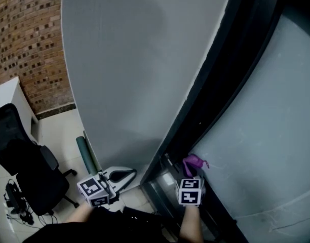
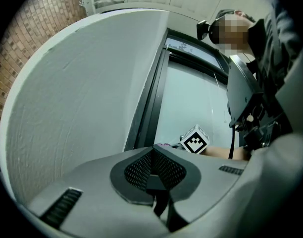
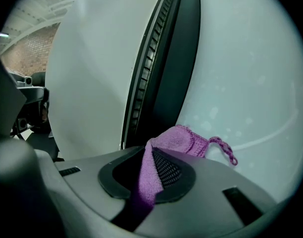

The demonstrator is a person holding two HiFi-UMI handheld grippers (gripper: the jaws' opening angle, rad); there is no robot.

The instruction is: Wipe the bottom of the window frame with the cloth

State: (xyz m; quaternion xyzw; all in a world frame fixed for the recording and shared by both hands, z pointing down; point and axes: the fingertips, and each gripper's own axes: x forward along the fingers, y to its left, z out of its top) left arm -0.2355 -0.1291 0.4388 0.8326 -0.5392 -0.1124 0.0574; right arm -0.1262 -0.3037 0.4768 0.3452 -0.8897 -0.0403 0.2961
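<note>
Pinched tight between the closed jaws of the right gripper (image 3: 151,162): a purple knitted cloth (image 3: 183,139), bunched above the jaw tips, with a small loop of yarn (image 3: 226,150) dangling off to the right. Held low against the pale window glass (image 1: 266,115), just beside the dark window frame (image 1: 221,80) and near its bottom corner; hard to tell whether actually touching the glass or the frame. In the head view, the same gripper at the end of a bare forearm (image 1: 191,221), marker cube (image 1: 189,191) facing up, cloth poking out ahead of it. Further left and apart from the frame, the left gripper (image 2: 153,157), jaws shut together with nothing between them, facing the grey wall (image 1: 140,59) and the edge of the frame. Off to the left, a brick wall (image 1: 28,39), a white desk (image 1: 10,92) and a black office chair (image 1: 28,171) on a pale tiled floor (image 1: 59,130). Leaning at the foot of the grey wall, a green tube (image 1: 85,153) of uncertain kind
</note>
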